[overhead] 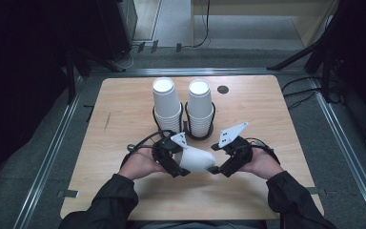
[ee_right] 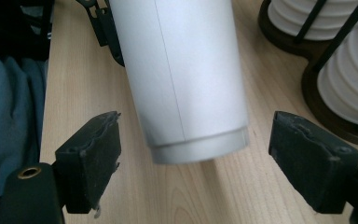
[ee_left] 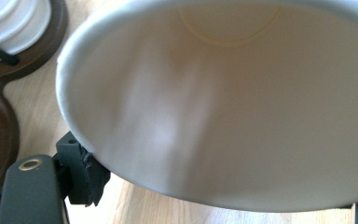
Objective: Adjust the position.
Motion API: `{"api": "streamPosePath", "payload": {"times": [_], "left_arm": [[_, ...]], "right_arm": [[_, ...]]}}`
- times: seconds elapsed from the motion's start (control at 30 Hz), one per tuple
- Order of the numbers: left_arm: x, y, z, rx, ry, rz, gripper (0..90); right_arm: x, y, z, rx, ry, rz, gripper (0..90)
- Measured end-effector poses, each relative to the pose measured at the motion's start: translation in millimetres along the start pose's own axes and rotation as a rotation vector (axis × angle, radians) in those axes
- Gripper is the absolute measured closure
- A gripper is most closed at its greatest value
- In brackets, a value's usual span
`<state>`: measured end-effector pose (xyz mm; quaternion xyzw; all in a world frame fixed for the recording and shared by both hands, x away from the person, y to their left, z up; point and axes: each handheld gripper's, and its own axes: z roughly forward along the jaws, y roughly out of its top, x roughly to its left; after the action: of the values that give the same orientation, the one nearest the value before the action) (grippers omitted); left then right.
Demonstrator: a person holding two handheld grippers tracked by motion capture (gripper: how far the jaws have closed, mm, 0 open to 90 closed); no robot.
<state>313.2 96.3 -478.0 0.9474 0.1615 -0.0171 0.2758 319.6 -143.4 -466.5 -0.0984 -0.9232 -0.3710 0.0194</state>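
A white paper cup [overhead: 198,160] lies on its side, held just above the wooden table [overhead: 124,109] between my two grippers. My left gripper [overhead: 180,164] is shut on its rim end; in the left gripper view the cup's open mouth [ee_left: 223,107] looms close, with one black pad [ee_left: 86,175] pressed against its outer wall. My right gripper [overhead: 217,168] stands open at the cup's base. In the right gripper view the base [ee_right: 198,149] sits between the two jaws with a gap on each side, touching neither.
Two tall stacks of upside-down white cups [overhead: 167,102] [overhead: 200,107] stand in a dark wire holder [overhead: 200,132] just beyond the grippers. A small black disc [overhead: 223,89] lies near the table's far edge. Bare wood lies left and right of the hands.
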Motion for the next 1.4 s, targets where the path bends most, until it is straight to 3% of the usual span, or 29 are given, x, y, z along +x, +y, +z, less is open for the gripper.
{"api": "streamPosePath", "payload": {"times": [0.17, 0.37, 0.6, 0.7, 0.87, 0.93, 1.07, 1.13, 1.17, 1.3, 1.4], "left_arm": [[-3.0, 3.9, 4.3, 0.01, -0.006, 0.012, 15.2], [-7.4, 8.2, 6.1, 0.015, -0.012, 0.026, 15.2], [-8.1, 10.8, 6.4, 0.024, -0.028, 0.005, 14.6], [-8.2, 10.5, 7.0, 0.028, -0.032, 0.005, 13.8], [-7.6, 10.1, 6.2, 0.016, -0.042, 0.013, 10.9], [-10.5, 8.9, 7.5, 0.008, -0.014, 0.039, 9.5], [-11.3, 7.2, 5.7, 0.003, 0.003, 0.06, 7.8], [-10.2, 6.5, 4.6, -0.007, -0.005, 0.053, 5.8], [-6.6, 4.3, 2.3, -0.024, -0.046, 0.039, 4.0], [-5.4, 0.6, 0.5, -0.037, -0.026, 0.041, 1.6], [-2.2, -4.7, -2.9, -0.076, -0.013, 0.023, 0.7]], "right_arm": [[2.4, 1.4, 7.6, 0.028, 0.01, -0.022, 17.1], [7.2, 6.2, 27.2, 0.085, 0.005, -0.087, 16.9], [11.3, 12.8, 35.6, 0.082, -0.007, -0.11, 17.1], [12.1, 13.4, 38.0, 0.086, 0.012, -0.124, 21.9], [11.6, 13.3, 36.6, 0.078, 0.024, -0.114, 21.9], [11.9, 13.0, 37.8, 0.084, 0.023, -0.122, 21.5], [11.6, 12.3, 36.6, 0.088, 0.022, -0.112, 21.3], [10.8, 12.0, 35.8, 0.082, 0.021, -0.111, 21.2], [9.6, 11.2, 33.3, 0.079, 0.015, -0.106, 21.2], [6.7, 9.5, 30.6, 0.074, 0.017, -0.09, 20.9], [3.9, 7.5, 27.1, 0.071, 0.013, -0.071, 20.9]]}}
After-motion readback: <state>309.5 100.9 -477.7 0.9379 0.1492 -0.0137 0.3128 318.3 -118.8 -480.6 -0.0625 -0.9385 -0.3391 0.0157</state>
